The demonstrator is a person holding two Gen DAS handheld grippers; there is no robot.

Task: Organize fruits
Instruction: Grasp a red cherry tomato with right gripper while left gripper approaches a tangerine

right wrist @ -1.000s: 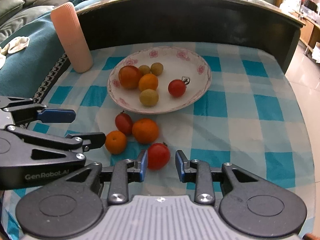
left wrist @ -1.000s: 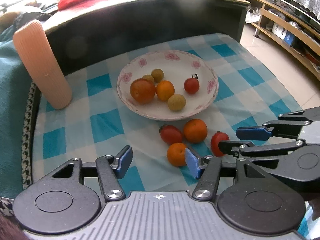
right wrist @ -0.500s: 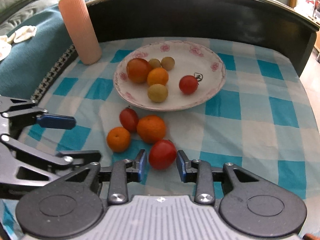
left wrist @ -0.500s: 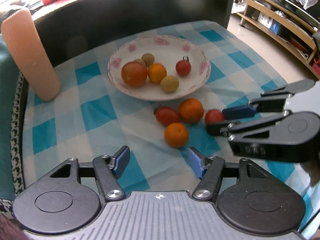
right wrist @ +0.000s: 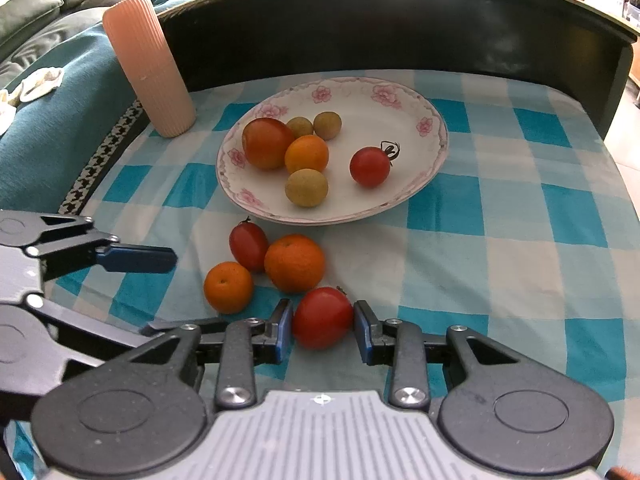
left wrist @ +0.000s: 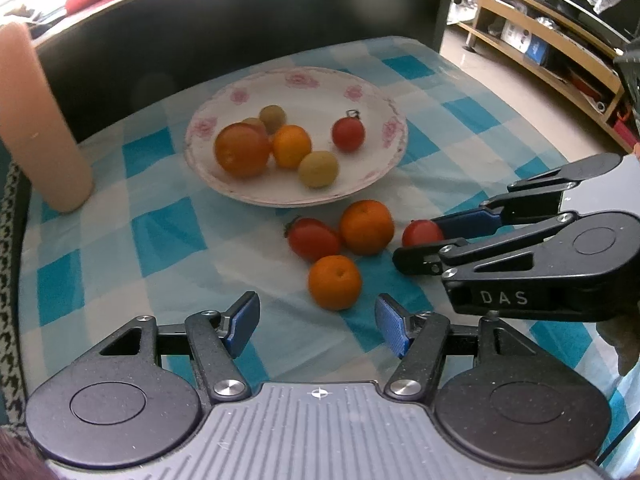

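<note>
Closing in since a moment ago, the right tongs (right wrist: pixel 323 326) are now pinching the red tomato (right wrist: pixel 322 317) on the checked surface (right wrist: pixel 520 240), both blue pads touching its sides. Left tongs (left wrist: pixel 316 322) are hovering spread wide, just short of the small orange (left wrist: pixel 335 282). Nearby, the flowered plate (right wrist: pixel 434 128) is holding six fruits.

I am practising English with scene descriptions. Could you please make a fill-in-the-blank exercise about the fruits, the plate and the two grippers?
1. The plate holds ___ fruits.
2. On the cloth outside the plate lie ___ fruits.
3. The red tomato sits between the fingers of the ___ gripper.
4. The left gripper is open and holds ___.

Missing words: six; four; right; nothing
</note>
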